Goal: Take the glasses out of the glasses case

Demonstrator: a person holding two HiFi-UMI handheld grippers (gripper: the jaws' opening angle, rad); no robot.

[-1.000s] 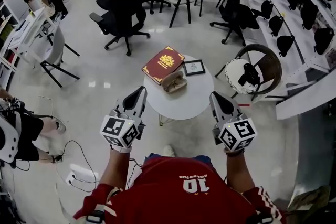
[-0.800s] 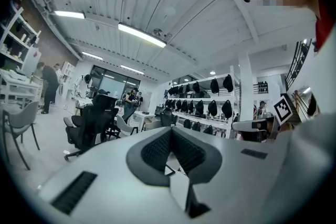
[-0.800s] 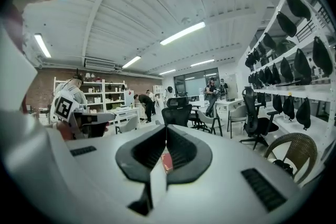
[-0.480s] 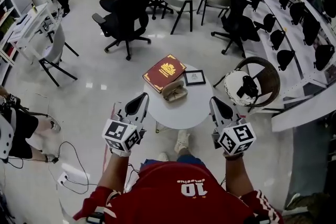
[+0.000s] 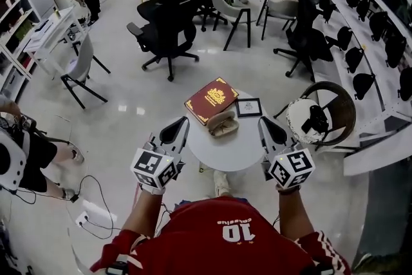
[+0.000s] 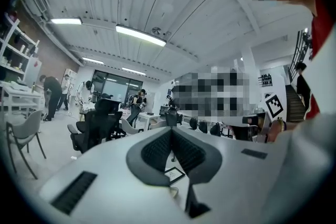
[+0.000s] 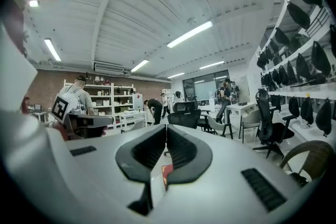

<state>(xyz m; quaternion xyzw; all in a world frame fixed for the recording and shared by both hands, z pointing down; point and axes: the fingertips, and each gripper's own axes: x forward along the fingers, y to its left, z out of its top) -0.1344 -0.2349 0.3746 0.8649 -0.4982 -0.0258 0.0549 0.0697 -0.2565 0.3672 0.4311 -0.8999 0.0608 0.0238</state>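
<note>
A tan glasses case (image 5: pixel 223 123) lies closed on the small round white table (image 5: pixel 238 150), in front of a red book (image 5: pixel 211 100) and a small framed picture (image 5: pixel 248 107). My left gripper (image 5: pixel 181 122) hangs over the table's left edge, left of the case and apart from it. At the table's right edge, my right gripper (image 5: pixel 264 121) is just as clear of the case. Both are shut with nothing held; the jaws meet at the tips in the left gripper view (image 6: pixel 171 131) and the right gripper view (image 7: pixel 166 127). No glasses are visible.
A wicker chair (image 5: pixel 338 106) holding a white and black object (image 5: pixel 308 119) stands right of the table. Black office chairs (image 5: pixel 168 16) and desks fill the room behind. Cables and a power strip (image 5: pixel 84 219) lie on the floor at left, near a seated person (image 5: pixel 19 158).
The person has stepped toward the table, so both grippers now flank its near edge more closely. Both stay shut and empty.
</note>
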